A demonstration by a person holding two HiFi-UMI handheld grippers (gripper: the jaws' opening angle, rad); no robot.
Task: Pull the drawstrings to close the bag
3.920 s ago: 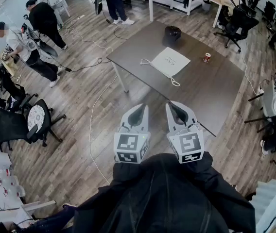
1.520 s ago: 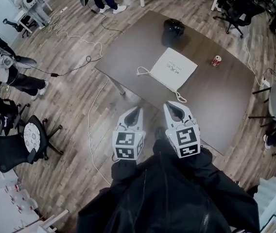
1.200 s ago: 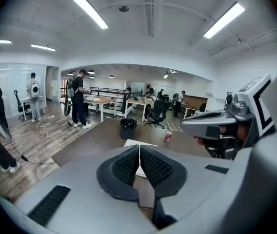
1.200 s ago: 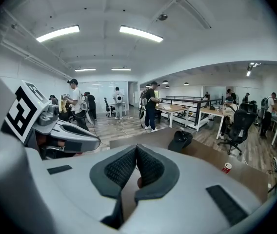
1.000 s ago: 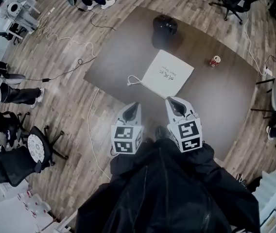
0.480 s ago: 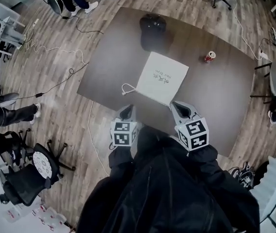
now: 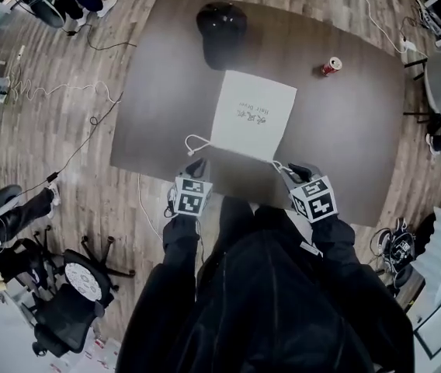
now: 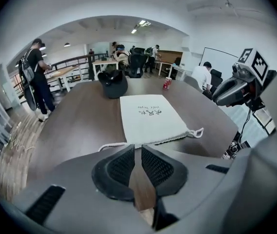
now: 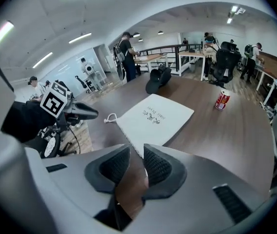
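While the white drawstring bag [image 7: 253, 115] lies flat and unclosed in the middle of the dark surface [image 7: 345, 130], mouth edge toward me, neither cord is in my grip. My left hand-held gripper [image 7: 197, 164] hangs just short of the near edge with its jaws clenched on nothing. My right hand-held gripper [image 7: 298, 169] is spreading its jaws, and the right gripper view shows only bare surface between them.

To do this step well, I'd open the left side too. Then I'd bring each gripper down low over its own cord: the left cord loop [image 7: 195, 140] trails off the bag's near left corner, and the right cord loop [image 7: 283, 165] lies just beside my right fingertips. I'd pinch cord only, not cloth, close to the corner. The pull should go outward on both sides together, level with the surface, so the mouth gathers evenly and the light bag doesn't slide or lift. A one-sided tug would probably just drag it.

By my count:
- one bag
- two cord loops
- two grippers
- one red can [image 7: 330, 66], well off to the right
- one black cap [image 7: 220, 26], or something like it, beyond the bag's far edge
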